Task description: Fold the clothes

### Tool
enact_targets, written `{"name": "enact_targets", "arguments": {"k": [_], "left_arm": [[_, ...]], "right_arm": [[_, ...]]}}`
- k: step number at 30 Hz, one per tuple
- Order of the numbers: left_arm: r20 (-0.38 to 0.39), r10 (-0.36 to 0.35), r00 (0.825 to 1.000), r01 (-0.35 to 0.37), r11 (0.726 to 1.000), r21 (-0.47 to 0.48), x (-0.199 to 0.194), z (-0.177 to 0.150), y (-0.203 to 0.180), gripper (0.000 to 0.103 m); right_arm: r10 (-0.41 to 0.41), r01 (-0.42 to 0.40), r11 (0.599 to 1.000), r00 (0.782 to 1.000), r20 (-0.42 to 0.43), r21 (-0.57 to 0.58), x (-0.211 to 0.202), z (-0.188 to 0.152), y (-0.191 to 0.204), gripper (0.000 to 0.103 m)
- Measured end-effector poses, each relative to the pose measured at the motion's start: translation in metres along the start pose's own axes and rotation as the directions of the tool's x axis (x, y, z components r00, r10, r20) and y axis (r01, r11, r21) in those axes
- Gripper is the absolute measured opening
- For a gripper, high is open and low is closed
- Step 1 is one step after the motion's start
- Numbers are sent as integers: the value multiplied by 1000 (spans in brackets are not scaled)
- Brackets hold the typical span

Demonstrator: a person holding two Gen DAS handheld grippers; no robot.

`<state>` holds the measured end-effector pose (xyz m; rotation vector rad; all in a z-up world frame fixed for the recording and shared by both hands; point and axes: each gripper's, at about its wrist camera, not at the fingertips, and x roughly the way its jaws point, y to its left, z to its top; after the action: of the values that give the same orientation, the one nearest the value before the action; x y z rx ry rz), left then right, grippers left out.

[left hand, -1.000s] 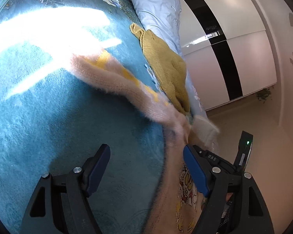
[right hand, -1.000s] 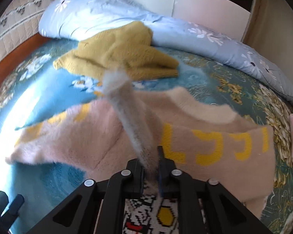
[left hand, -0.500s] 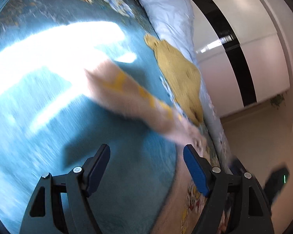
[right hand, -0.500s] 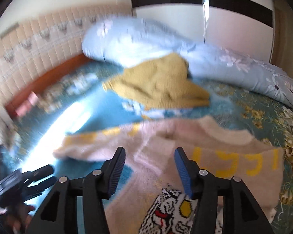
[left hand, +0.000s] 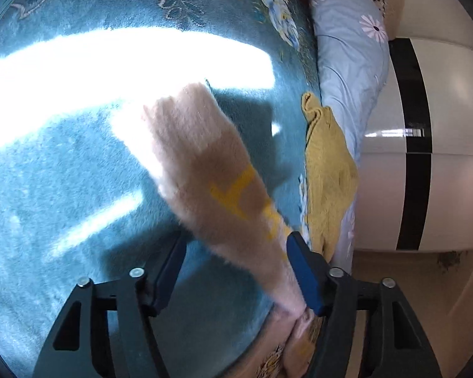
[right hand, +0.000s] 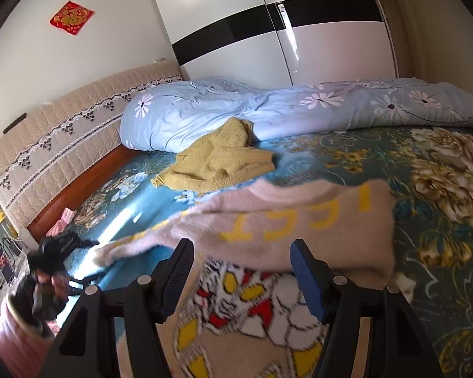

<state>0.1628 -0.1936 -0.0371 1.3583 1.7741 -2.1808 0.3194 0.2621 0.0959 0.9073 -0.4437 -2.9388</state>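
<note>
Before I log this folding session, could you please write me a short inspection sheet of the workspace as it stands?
Surface: teal floral blanket on the bed, with a bright sun patch.
Job's things: pink sweater with yellow letters lies spread flat; its sleeve reaches between the left gripper's fingers.
Clutter: mustard knit garment crumpled against the blue floral duvet.
Grippers: left gripper open around the sleeve; right gripper open above the sweater's cartoon print, holding nothing.
Cables: nothing seen.
Surroundings: white wardrobe with a black band, quilted headboard, red wall decoration.
</note>
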Motion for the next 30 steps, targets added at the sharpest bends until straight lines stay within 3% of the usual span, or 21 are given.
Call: {"name": "enact_targets", "arguments": {"k": [6, 9, 13, 16, 19, 24, 30], "left_arm": [[35, 86, 996, -85, 996, -32, 5, 3, 5, 25], [65, 128, 990, -130, 991, 18, -2, -1, -1, 18], [136, 150, 979, -173, 970, 172, -19, -13, -36, 14], [198, 119, 973, -180, 928, 327, -36, -32, -82, 11], [246, 50, 968, -173, 845, 507, -53, -64, -138, 11], [228, -77, 971, -128, 638, 759, -61, -145, -225, 11], [127, -103, 986, -78, 389, 918, -24, -255, -284, 11]], "right_arm": [[-7, 5, 998, 1000, 24, 65, -15, -16, -34, 67], [-9, 5, 996, 999, 41, 93, -22, -22, -50, 67], [-17, 7, 989, 998, 62, 148, -30, -30, -74, 67], [-28, 11, 981, 996, 81, 193, -36, -35, -91, 67], [-43, 18, 970, 994, 98, 241, -43, -41, -110, 67], [-63, 30, 956, 993, 103, 290, -50, -48, -133, 68], [-78, 31, 941, 989, 129, 336, -60, -55, -152, 68]]}}
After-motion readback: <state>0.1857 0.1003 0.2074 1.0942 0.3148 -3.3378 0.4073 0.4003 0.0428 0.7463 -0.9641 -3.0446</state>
